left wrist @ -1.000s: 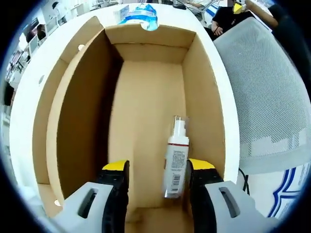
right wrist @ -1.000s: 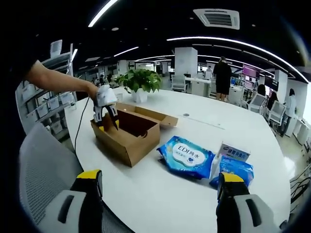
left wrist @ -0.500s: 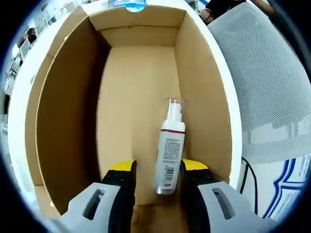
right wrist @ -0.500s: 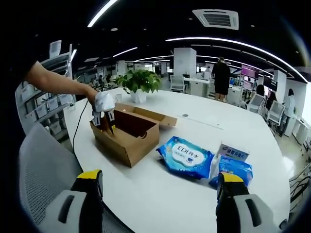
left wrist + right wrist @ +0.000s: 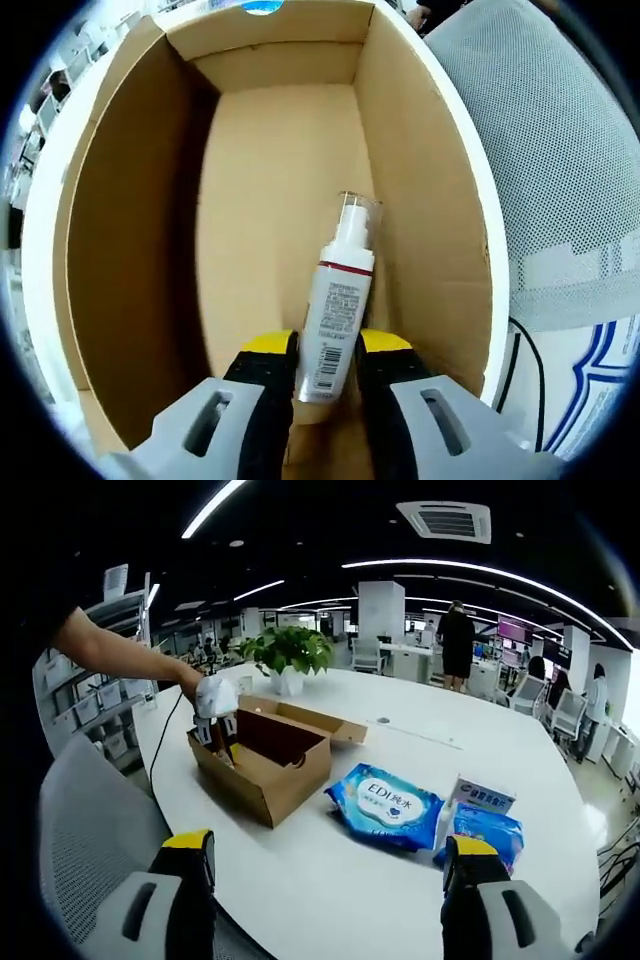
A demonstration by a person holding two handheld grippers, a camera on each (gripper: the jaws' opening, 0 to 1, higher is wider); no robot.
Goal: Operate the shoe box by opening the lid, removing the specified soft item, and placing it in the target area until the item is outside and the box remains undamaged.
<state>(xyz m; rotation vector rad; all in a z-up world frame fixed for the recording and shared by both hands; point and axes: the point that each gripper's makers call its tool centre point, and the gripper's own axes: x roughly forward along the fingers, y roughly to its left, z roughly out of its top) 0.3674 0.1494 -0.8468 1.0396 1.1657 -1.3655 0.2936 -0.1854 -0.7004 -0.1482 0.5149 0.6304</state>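
Note:
The open brown shoe box [image 5: 130, 250] lies under my left gripper [image 5: 327, 345], which reaches down into it. A white pump bottle [image 5: 335, 320] with a red band and a clear cap lies on the box floor by the right wall. The yellow-tipped jaws press on both sides of its base. In the right gripper view the same box [image 5: 265, 765] sits on the white round table [image 5: 330, 890], lid flap folded back, with the left gripper [image 5: 215, 710] dipped into its near-left end. My right gripper [image 5: 325, 880] hangs open over the table's near edge, holding nothing.
A blue wet-wipe pack [image 5: 385, 802] and a second blue-and-white pack [image 5: 488, 825] lie right of the box. A potted plant [image 5: 288, 648] stands behind it. A grey mesh chair [image 5: 85, 820] is at the left, also beside the box [image 5: 560, 150]. People stand far back.
The left gripper has sunk deeper into the box and its jaws have come together onto the bottle's base. The right gripper has stayed still and open.

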